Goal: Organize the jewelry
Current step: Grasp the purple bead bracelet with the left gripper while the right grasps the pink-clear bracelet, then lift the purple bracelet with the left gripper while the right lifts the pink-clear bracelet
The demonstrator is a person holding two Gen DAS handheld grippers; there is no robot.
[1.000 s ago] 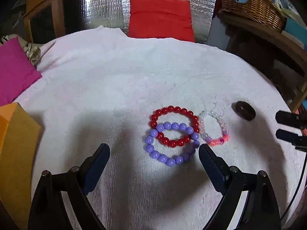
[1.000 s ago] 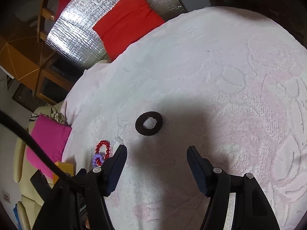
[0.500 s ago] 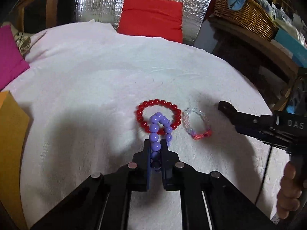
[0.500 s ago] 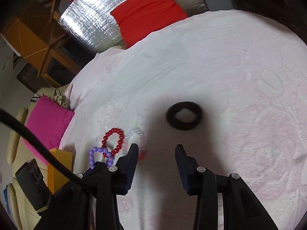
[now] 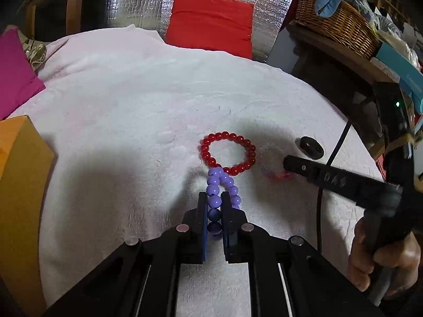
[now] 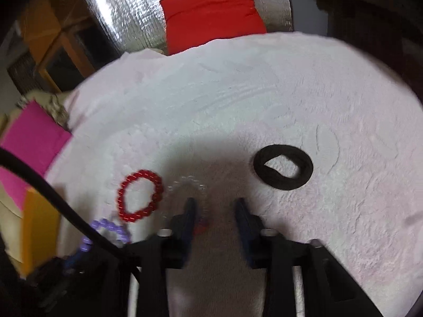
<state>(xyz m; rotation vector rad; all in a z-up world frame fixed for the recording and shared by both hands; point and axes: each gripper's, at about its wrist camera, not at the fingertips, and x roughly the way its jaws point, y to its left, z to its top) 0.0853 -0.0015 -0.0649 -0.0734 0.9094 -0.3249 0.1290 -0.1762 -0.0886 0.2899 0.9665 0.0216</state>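
My left gripper (image 5: pixel 214 198) is shut on the purple bead bracelet (image 5: pixel 219 187), which hangs stretched from the jaws over the white cloth; it also shows in the right wrist view (image 6: pixel 111 228). The red bead bracelet (image 5: pixel 228 153) lies flat just beyond it, also in the right wrist view (image 6: pixel 140 195). My right gripper (image 6: pixel 215 202) is open, its left finger at the clear and pink bead bracelet (image 6: pixel 189 185). In the left wrist view that bracelet (image 5: pixel 277 175) is partly hidden by the right gripper. A black hair tie (image 6: pixel 283 170) lies to the right.
A white towel-covered table (image 5: pixel 132 111) holds everything. An orange box (image 5: pixel 18 185) stands at the left edge, a magenta cushion (image 5: pixel 15 76) beyond it. A red cushion (image 5: pixel 211 21) and silver foil are at the back, a wicker basket (image 5: pixel 335 18) at the far right.
My left gripper has pulled the purple bracelet back off the red one. My right gripper has moved left and down onto the clear and pink bracelet, its jaws narrower.
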